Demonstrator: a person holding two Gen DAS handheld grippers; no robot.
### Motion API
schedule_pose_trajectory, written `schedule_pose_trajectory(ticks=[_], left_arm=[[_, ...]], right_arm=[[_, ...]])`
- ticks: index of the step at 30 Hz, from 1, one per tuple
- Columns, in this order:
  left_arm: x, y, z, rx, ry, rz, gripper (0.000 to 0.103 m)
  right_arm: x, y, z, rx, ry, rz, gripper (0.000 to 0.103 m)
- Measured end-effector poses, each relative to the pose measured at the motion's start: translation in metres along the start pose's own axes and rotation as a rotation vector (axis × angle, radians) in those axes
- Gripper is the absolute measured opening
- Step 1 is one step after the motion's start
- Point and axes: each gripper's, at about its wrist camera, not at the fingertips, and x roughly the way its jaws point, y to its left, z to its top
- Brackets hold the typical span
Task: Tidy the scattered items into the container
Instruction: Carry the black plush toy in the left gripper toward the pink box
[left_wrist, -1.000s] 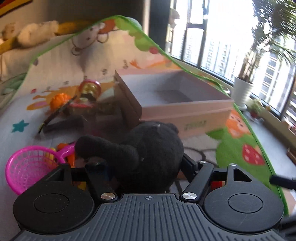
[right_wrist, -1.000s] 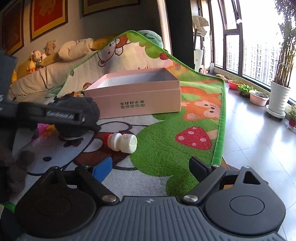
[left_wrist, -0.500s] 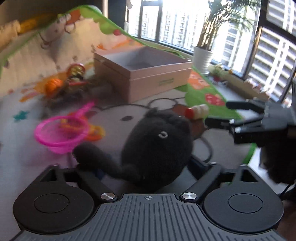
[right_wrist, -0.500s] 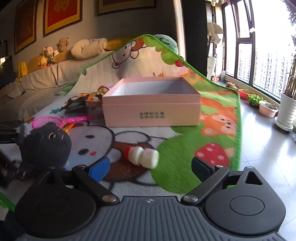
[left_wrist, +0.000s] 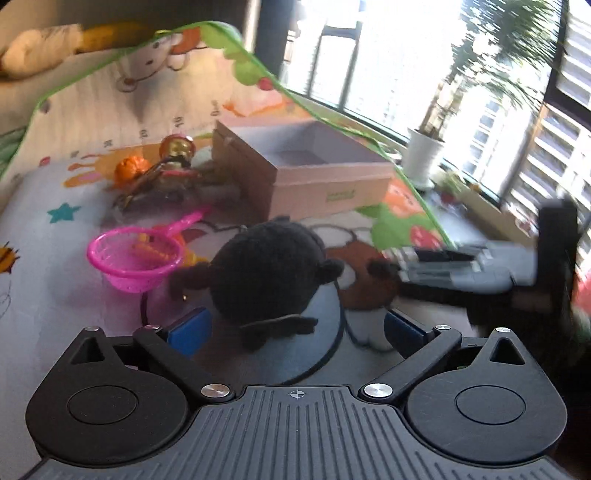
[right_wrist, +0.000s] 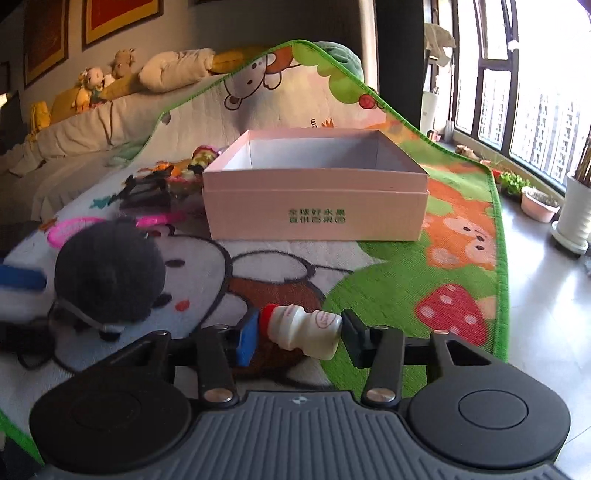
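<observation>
A black plush toy (left_wrist: 267, 273) lies on the play mat just ahead of my left gripper (left_wrist: 295, 328), which is open and apart from it; the plush also shows in the right wrist view (right_wrist: 110, 273). My right gripper (right_wrist: 299, 338) has its fingers on both ends of a small white bottle with a red cap (right_wrist: 303, 328) lying on the mat; the jaws stand narrow around it. The open pink box (right_wrist: 314, 199) stands behind, empty inside; it also shows in the left wrist view (left_wrist: 314, 173).
A pink toy strainer (left_wrist: 135, 258) with orange bits lies left of the plush. A heap of toys (left_wrist: 162, 173) sits left of the box. The mat's green edge (right_wrist: 498, 258) borders bare floor with plant pots (right_wrist: 574, 218) on the right.
My left gripper has opened and let the black plush drop onto the mat. My right gripper has moved forward and down and closed around the white bottle.
</observation>
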Motion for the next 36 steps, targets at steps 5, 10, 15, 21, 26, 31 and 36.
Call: schedule_pose_trajectory(ticks=[5, 10, 15, 21, 26, 31, 36], left_arm=[[-0.006, -0.008, 0.008, 0.038, -0.071, 0.02, 0.103], [-0.011, 0.002, -0.007, 0.059, -0.052, 0.081, 0.103], [-0.015, 0.022, -0.024, 0.017, 0.004, 0.161, 0.103], [-0.031, 0.013, -0.035, 0.056, -0.016, 0.114, 0.103], [-0.034, 0.011, -0.039, 0.057, -0.026, 0.073, 0.103], [-0.028, -0.003, -0.039, 0.106, -0.017, 0.018, 0.103], [-0.017, -0.025, -0.037, 0.169, -0.012, 0.032, 0.103]], right_arm=[[-0.012, -0.006, -0.006, -0.006, -0.006, -0.011, 0.047], [-0.028, -0.007, 0.006, 0.041, -0.078, 0.067, 0.074], [-0.023, 0.02, 0.048, 0.046, -0.135, 0.221, 0.081], [0.019, 0.062, 0.071, -0.091, -0.119, 0.207, 0.081], [0.002, 0.044, 0.051, -0.075, -0.099, 0.215, 0.082], [-0.026, 0.025, 0.028, -0.05, -0.092, 0.211, 0.085], [-0.033, 0.017, 0.018, -0.022, -0.086, 0.218, 0.086]])
